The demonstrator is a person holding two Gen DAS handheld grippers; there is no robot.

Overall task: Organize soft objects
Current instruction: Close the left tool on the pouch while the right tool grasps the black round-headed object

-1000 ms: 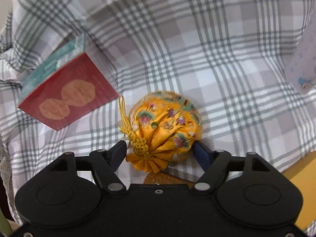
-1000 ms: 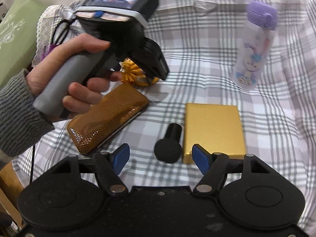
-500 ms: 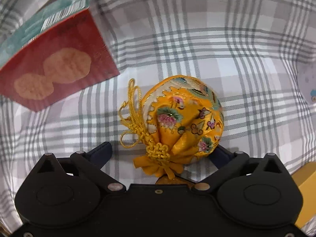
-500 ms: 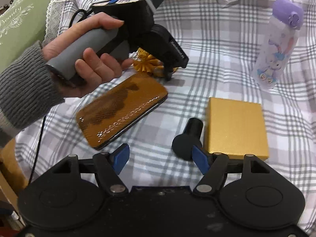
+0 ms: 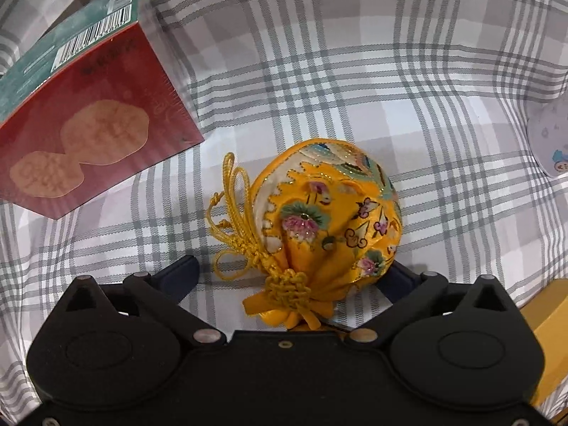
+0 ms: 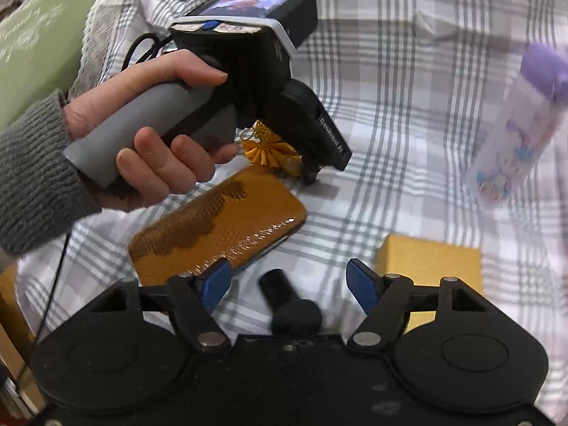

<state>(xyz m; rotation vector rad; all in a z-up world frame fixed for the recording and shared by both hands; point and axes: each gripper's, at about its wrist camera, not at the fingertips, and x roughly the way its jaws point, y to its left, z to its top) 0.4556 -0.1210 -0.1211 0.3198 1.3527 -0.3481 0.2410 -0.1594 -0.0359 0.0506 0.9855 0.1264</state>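
Observation:
A yellow embroidered drawstring pouch [image 5: 326, 227] with a gold tassel cord lies on the checked cloth [image 5: 319, 71]. My left gripper [image 5: 289, 277] points down over it, open wide, with one finger on each side of the pouch. The left pad stands clear of the pouch and the right pad is partly hidden behind it. In the right wrist view a hand [image 6: 152, 149] holds that gripper [image 6: 298, 170], and only the pouch's gathered top [image 6: 266, 145] shows. My right gripper [image 6: 289, 280] is open over a black cylinder [image 6: 287, 305], its pads not touching it.
A red and green box [image 5: 88, 120] lies to the pouch's upper left. An orange-brown textured case [image 6: 220, 227], a gold box [image 6: 429, 262] and a purple-capped bottle [image 6: 518, 135] lie on the cloth. A green box [image 6: 32, 42] sits at the far left.
The left gripper's jaws spread wider and it came down closer over the pouch. The right gripper drew nearer, so the black cylinder now sits low between its fingers.

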